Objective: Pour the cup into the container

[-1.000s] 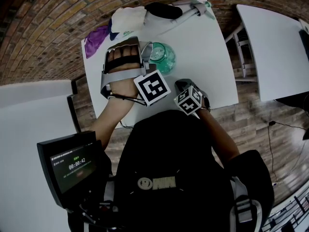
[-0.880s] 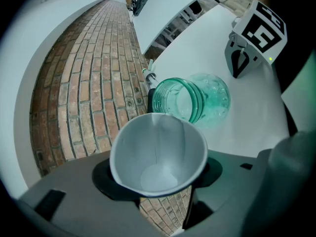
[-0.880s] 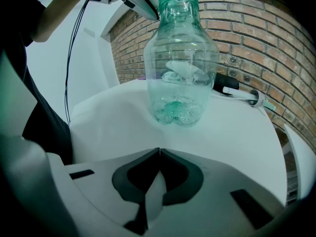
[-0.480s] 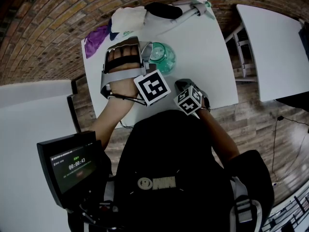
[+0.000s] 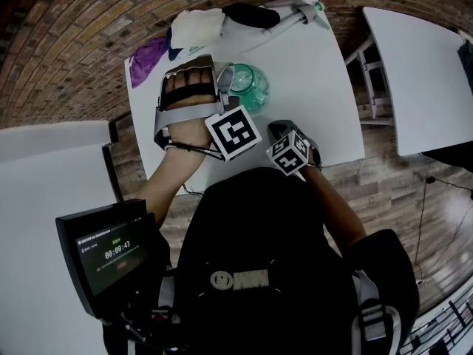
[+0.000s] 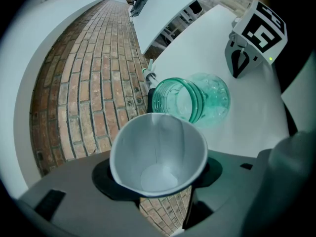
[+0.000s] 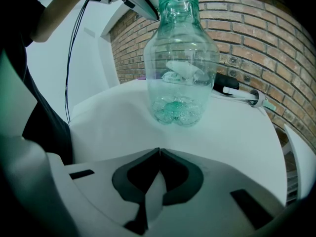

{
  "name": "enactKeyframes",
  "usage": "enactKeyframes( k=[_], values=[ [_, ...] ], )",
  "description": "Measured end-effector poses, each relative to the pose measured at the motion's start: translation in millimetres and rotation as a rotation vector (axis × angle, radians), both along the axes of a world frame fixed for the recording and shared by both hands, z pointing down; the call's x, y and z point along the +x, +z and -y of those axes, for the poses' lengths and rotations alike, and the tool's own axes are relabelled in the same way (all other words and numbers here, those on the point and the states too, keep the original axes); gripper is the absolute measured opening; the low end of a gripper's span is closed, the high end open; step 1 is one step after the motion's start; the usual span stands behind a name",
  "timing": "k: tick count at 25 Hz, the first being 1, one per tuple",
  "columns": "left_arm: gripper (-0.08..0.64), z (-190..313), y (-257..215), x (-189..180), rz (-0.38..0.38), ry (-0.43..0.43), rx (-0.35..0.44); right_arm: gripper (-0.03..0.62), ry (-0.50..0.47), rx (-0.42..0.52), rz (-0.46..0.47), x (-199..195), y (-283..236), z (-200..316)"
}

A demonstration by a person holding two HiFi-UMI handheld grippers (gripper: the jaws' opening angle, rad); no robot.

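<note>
Nothing has shifted: left gripper (image 6: 159, 180) clamps the paper cup (image 6: 158, 147) near the green bottle (image 6: 191, 98), right gripper (image 7: 158, 153) closed, empty.

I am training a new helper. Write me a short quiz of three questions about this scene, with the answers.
1. True or false: the jaws of the right gripper are together, with nothing between them.
2. What does the left gripper hold? A) a paper cup B) a spoon C) a sponge
3. On what does the clear green bottle stand?

Key: 1 true; 2 A; 3 on the white table.
</note>
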State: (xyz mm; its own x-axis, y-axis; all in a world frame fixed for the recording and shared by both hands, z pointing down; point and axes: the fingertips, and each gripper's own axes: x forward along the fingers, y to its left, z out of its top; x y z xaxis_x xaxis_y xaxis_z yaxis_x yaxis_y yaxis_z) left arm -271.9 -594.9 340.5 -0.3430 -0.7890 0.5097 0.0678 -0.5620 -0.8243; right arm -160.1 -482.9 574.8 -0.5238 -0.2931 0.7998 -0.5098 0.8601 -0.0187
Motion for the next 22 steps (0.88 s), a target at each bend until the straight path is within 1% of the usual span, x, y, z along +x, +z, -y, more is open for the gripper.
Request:
enactKeyframes(
  k=[22],
  values=[
    [0.290, 2.1, 0.3, -3.8, 0.026, -0.014, -0.011, 0.008, -0.023, -0.005, -0.001, -2.2, -1.0, 1.5]
  ],
)
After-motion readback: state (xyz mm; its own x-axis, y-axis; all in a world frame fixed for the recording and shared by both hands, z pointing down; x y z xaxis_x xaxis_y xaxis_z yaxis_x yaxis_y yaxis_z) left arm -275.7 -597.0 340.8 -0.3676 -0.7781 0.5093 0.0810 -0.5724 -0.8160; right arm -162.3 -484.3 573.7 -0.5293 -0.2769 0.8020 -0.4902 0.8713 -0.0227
